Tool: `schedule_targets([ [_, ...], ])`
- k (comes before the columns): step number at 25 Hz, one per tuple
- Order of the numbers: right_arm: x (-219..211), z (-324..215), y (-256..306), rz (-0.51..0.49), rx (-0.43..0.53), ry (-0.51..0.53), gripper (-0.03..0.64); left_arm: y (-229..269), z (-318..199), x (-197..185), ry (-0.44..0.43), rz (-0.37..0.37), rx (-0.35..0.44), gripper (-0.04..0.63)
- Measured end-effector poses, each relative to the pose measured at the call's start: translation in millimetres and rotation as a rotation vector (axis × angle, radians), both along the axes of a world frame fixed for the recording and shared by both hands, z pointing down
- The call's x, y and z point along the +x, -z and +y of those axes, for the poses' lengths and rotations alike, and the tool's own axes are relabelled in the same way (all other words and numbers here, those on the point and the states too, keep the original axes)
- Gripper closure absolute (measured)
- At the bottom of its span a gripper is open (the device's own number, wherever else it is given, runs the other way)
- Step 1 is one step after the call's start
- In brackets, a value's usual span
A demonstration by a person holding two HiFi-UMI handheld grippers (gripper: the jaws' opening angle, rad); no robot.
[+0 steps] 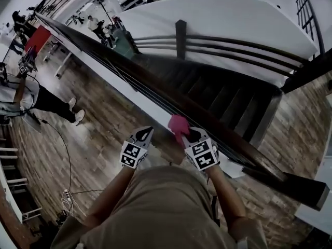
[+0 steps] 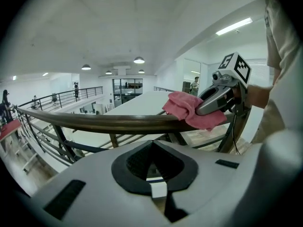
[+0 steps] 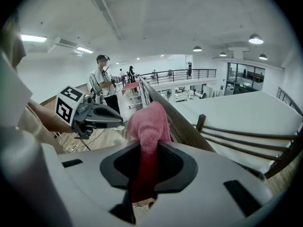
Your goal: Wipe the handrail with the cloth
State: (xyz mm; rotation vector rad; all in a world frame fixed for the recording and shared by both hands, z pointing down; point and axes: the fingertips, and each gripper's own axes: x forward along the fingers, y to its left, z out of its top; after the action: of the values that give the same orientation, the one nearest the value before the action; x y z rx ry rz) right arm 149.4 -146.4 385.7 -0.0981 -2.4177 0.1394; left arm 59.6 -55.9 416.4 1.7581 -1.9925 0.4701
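Tongs were noted first: the right gripper (image 3: 147, 162) was clamped on the pink cloth (image 3: 147, 126), a fold of which ran down between its jaws and bunched up beyond their tips. In its own view the left gripper (image 2: 154, 167) was seen with jaws drawn together and nothing between them. In the head view the two were recorded side by side just ahead of the person's torso, the left gripper (image 1: 145, 134) slightly short of the rail and the right gripper (image 1: 193, 135) at it. The cloth (image 1: 178, 124) was observed pressed on the top of the dark wooden handrail (image 1: 104, 53); from the left gripper view the cloth (image 2: 189, 110) was seen draped over the handrail (image 2: 104, 122), hanging a little on the near side, with the right gripper (image 2: 208, 105) laid across it. Contact between the left gripper and the rail was not seen. Beyond the rail, dark stairs (image 1: 207, 92) were noted descending beside a white wall (image 1: 223, 14), with horizontal bars mounted on a post. On the person's left, a wood-plank floor (image 1: 104, 134) was recorded on a lower level, where a cable trailed and a person (image 1: 52, 102) was partly visible. Farther off, in the right gripper view, a standing person (image 3: 102, 86) was logged near the rail line, with a railed gallery and ceiling lamps behind.
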Motion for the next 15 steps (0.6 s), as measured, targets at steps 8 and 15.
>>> schedule_targets([
  [8,-176,26,13,-0.003,0.062,0.058,0.534,-10,16,-179,0.034,-0.004,0.025,0.58],
  [15,-345,71,11,0.027,0.144,0.072,0.534,-11,55,-344,0.028,-0.009,0.046,0.58],
])
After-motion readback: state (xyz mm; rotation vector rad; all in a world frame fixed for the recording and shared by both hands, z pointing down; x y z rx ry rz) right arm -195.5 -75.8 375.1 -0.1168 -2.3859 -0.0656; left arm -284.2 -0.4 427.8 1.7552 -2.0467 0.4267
